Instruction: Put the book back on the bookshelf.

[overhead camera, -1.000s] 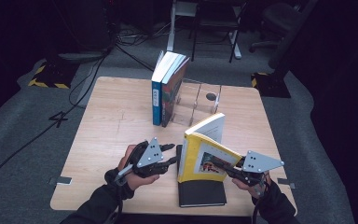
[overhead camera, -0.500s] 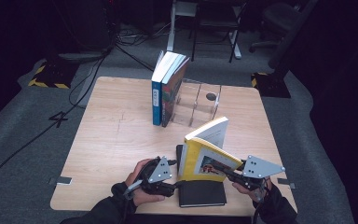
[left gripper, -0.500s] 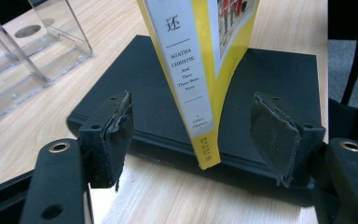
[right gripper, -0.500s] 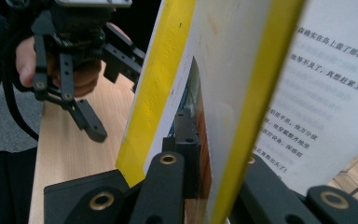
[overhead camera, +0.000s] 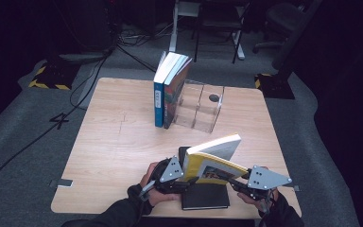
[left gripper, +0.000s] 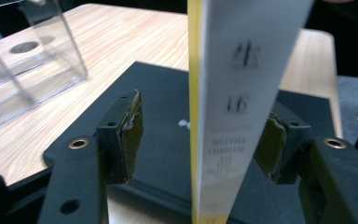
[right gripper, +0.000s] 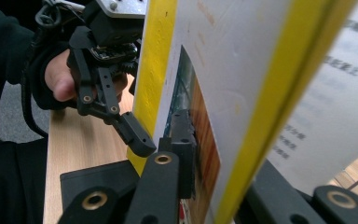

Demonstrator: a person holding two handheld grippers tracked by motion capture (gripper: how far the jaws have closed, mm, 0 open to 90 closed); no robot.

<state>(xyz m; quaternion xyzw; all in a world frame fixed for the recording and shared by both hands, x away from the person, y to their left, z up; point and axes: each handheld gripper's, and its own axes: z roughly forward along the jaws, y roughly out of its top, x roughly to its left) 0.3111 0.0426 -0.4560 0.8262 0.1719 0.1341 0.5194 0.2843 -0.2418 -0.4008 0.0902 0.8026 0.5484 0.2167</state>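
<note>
Right gripper (overhead camera: 227,176) is clamped on the yellow book (overhead camera: 212,161), which is held tilted on its lower edge over the black book (overhead camera: 205,195) at lower centre of the high view. Left gripper (overhead camera: 186,176) is brought up at the yellow book's spine; its jaws have just been closing, yet a gap is seen at the left pad (left gripper: 133,135), so no grip is made. Judged step: a two-handed hold is being set up. Next, closure on the spine is called for, before a lift toward the upright books (overhead camera: 170,90) and clear stand (overhead camera: 201,106).
</note>
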